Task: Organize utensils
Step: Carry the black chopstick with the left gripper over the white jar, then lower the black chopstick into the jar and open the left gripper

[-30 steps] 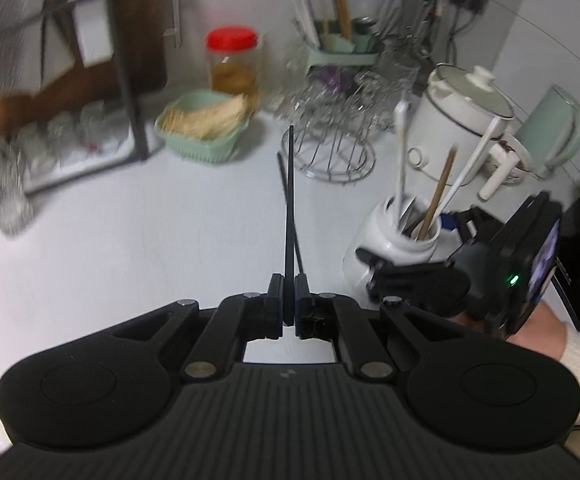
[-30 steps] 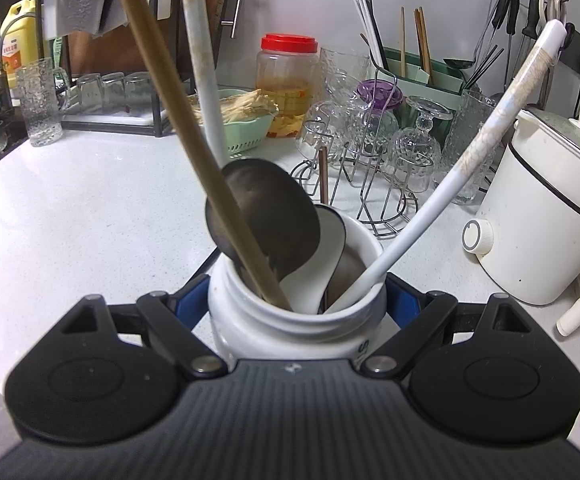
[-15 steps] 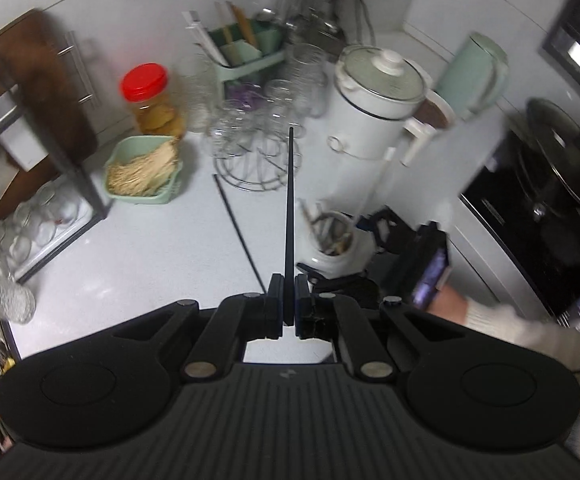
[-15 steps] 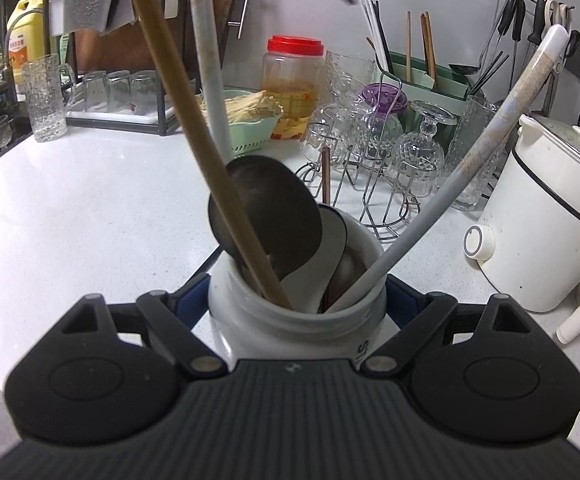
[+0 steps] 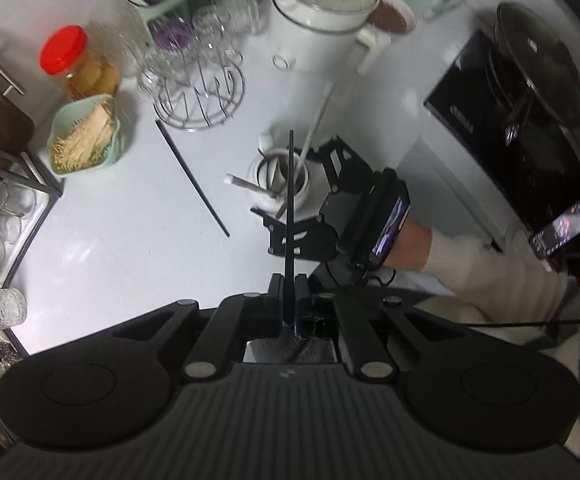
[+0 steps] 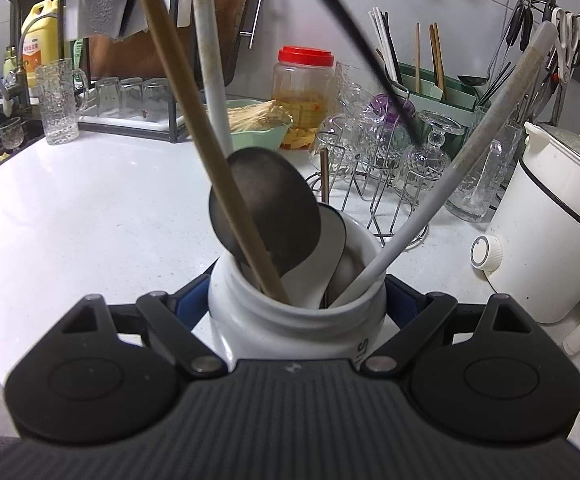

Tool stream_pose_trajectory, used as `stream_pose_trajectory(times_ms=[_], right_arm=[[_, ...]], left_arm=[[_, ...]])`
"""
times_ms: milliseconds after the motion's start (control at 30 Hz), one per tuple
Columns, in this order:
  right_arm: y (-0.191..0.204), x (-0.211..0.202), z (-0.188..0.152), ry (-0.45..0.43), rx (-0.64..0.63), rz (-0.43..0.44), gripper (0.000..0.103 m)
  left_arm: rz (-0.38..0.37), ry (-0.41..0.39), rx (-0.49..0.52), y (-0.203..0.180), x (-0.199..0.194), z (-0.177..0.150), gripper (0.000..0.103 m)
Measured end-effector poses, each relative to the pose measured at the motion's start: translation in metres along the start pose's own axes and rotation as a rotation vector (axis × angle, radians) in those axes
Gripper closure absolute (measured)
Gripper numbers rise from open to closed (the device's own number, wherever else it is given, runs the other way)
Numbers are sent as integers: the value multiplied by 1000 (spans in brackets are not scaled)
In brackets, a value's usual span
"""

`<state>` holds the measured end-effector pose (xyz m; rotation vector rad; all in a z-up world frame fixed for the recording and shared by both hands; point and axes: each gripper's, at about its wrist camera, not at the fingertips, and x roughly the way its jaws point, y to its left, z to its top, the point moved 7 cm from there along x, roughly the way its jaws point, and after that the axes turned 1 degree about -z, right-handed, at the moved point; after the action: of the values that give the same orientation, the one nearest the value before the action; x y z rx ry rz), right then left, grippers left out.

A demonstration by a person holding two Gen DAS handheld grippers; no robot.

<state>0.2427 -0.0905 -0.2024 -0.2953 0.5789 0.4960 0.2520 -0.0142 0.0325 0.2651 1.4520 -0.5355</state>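
Left tool [image 5: 290, 300] clenched on a thin, stiff, light black chopstick [image 5: 290, 216], best gripped near its end; right tool [image 6: 298, 300] grasping the heavy, breakable jar [image 6: 290, 320].

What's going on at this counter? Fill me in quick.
A person is sorting utensils with a gripper in each hand. The right gripper is clamped around a white utensil jar that already holds spoons and long-handled tools. The left gripper is shut on one black chopstick, pointing down, with its tip over the jar's mouth in the left wrist view. A second black chopstick lies on the white counter, not picked up.
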Motion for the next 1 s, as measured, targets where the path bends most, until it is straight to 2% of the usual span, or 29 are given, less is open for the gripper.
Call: stream_pose_trajectory(times_ms=[167, 233, 300, 633, 767, 1000], right_arm=[[1, 1, 0, 3, 3, -6, 11], [1, 1, 0, 2, 7, -8, 11], [1, 0, -1, -4, 7, -8, 11], [1, 0, -1, -4, 4, -9, 11], [1, 0, -1, -2, 3, -11, 11], [2, 2, 2, 14, 1, -15, 11]], left_arm=[[-16, 90, -6, 4, 16, 4, 97], [0, 96, 20, 4, 20, 6, 97], [-21, 114, 1, 3, 25, 8, 97], [-2, 151, 60, -1, 56, 31, 97], [12, 140, 88, -2, 63, 48, 97], [74, 147, 224, -28, 86, 86, 96]])
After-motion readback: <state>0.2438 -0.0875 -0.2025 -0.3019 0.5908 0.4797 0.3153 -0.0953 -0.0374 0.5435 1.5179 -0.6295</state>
